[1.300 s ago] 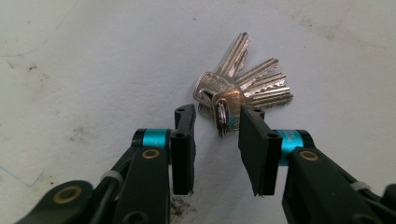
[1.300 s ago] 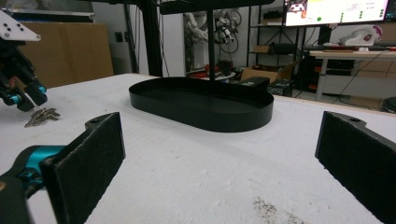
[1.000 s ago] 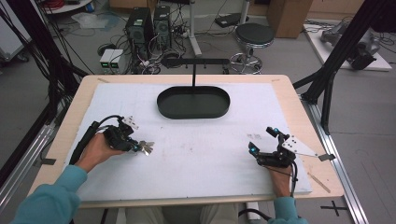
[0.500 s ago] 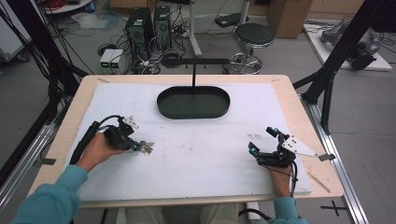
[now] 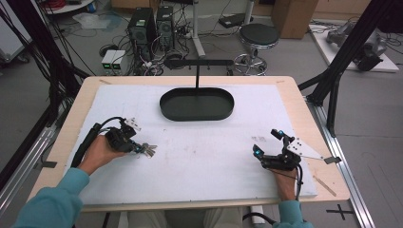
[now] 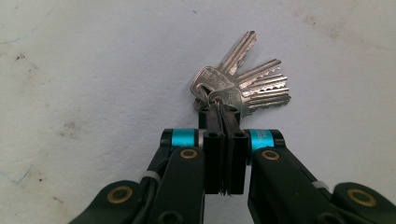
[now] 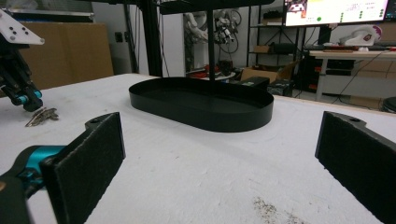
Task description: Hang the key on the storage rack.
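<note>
The white mat covers most of the wooden table, and every place below is given from the black oval tray. The tray sits on the mat's far middle part, with a thin black post rising from its far rim to a crossbar; in the right gripper view the tray lies straight ahead past the two jaws.

The left gripper is well to the near left of the tray, low over the mat, held in the person's left hand. Its jaws are pressed together on the ring end of the keys, as the left gripper view shows, with the blades fanning out past the jaw tips. The keys lie against the mat, near-left of the tray and well apart from it; the right gripper view shows them left of the tray.

The right gripper is well to the near right of the tray, above the mat. Its jaws stand wide apart with nothing between them
</note>
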### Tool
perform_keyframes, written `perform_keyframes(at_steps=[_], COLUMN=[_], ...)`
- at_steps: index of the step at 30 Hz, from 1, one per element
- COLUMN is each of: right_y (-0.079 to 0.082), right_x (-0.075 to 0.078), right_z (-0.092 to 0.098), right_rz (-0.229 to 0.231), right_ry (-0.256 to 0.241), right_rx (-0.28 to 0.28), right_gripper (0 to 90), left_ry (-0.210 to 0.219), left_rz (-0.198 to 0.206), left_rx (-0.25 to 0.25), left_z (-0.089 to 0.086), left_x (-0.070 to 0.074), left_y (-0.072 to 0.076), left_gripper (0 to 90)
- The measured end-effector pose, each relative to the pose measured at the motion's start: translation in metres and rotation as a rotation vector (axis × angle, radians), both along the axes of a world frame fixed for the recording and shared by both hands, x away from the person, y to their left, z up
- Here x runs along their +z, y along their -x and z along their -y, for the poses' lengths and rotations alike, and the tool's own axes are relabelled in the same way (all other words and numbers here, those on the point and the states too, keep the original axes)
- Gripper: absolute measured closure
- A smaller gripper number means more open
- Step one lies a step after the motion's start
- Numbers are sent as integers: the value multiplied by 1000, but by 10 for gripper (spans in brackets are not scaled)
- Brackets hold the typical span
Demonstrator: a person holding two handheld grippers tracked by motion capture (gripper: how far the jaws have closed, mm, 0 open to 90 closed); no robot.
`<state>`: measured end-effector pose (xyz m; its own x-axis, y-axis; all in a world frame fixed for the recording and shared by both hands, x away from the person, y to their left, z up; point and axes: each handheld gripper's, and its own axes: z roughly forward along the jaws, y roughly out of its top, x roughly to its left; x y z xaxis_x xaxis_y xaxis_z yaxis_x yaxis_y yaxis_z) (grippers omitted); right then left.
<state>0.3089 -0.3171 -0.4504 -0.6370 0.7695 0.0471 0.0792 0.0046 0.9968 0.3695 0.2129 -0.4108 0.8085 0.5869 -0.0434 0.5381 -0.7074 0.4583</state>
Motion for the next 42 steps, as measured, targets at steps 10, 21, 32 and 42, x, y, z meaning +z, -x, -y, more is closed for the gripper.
perform_keyframes(at_steps=[10, 21, 32, 42], right_y=[0, 0, 0, 0], right_x=[0, 0, 0, 0], right_z=[0, 0, 0, 0], right_rz=[-2, 2, -1, -2], right_ry=[-1, 1, -2, -2], right_rx=[-1, 0, -2, -2], right_gripper=[6, 6, 6, 6], left_ry=[71, 216, 398, 487], left_rz=[38, 129, 216, 254], left_rx=[9, -13, -11, -17], left_z=[-1, 8, 11, 18], left_x=[15, 57, 96, 116], left_y=[-1, -11, -29, -55], left_gripper=[885, 886, 885, 885])
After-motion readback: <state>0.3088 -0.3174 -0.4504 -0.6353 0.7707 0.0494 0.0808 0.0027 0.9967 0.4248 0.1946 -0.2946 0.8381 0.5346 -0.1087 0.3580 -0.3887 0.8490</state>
